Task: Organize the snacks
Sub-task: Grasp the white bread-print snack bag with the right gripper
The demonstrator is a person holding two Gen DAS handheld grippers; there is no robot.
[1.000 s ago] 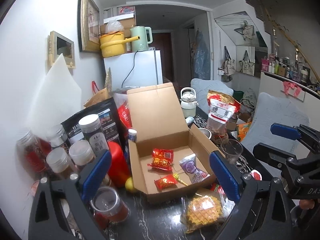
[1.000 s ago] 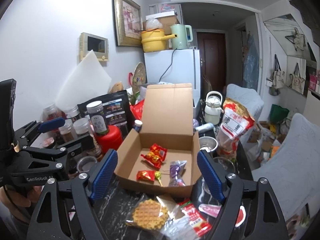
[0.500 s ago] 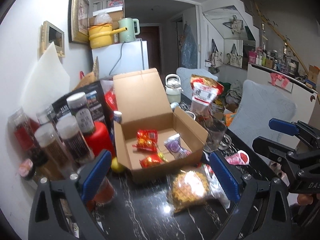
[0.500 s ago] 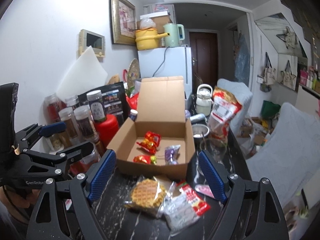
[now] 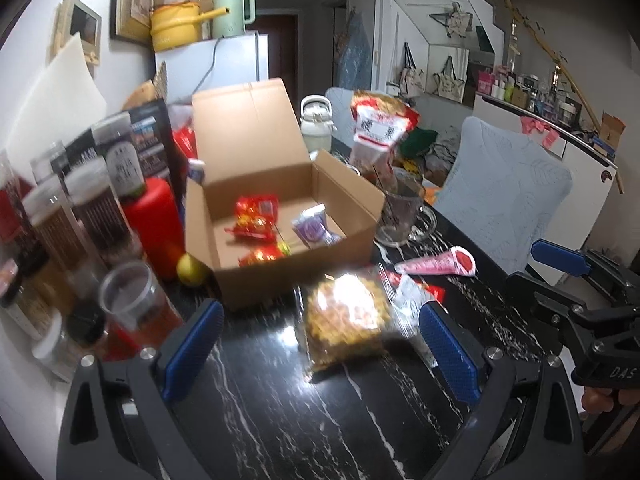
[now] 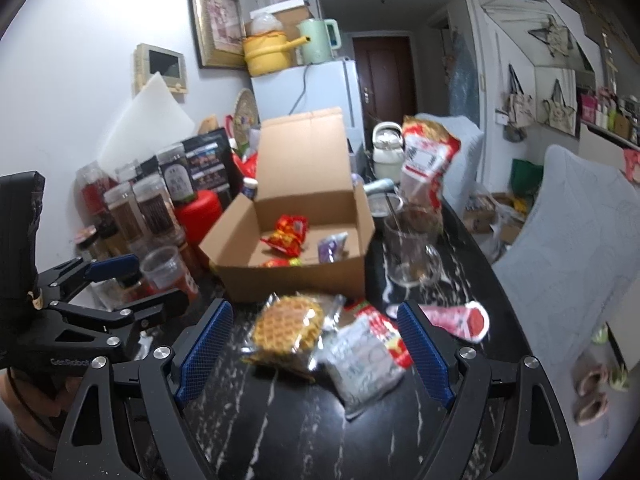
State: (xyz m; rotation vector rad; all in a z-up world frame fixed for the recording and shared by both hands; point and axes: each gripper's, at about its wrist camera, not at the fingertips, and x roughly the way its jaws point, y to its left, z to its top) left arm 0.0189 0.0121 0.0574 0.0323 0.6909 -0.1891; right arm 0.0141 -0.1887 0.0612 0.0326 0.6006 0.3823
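Note:
An open cardboard box [image 5: 296, 280] sits on the black marble table, lid up, holding a red snack pack [image 5: 256, 216], a purple packet [image 5: 314, 228] and a small red sweet [image 5: 260, 256]. In front of it lie a bagged waffle [image 5: 346, 316], a white-and-red packet [image 6: 364, 356] and a pink cone-shaped packet [image 5: 440, 262]. My left gripper [image 5: 320, 350] is open, hovering just before the waffle. My right gripper [image 6: 314, 346] is also open, its fingers flanking the waffle [image 6: 290, 324] and the white-and-red packet without touching them. Each gripper shows at the edge of the other's view.
Several spice jars [image 5: 96, 208], a red canister [image 5: 154, 220], a plastic cup [image 5: 132, 300] and a lemon [image 5: 192, 270] crowd the left side. A glass mug [image 5: 402, 212], a big red-and-white bag [image 5: 380, 132] and a white kettle [image 5: 316, 124] stand right of the box. A cushioned chair [image 5: 500, 200] borders the table.
Both grippers have sunk toward the tabletop and tipped downward. The box has slid up in both views, and the loose packets now lie close between the fingers. Both stay open.

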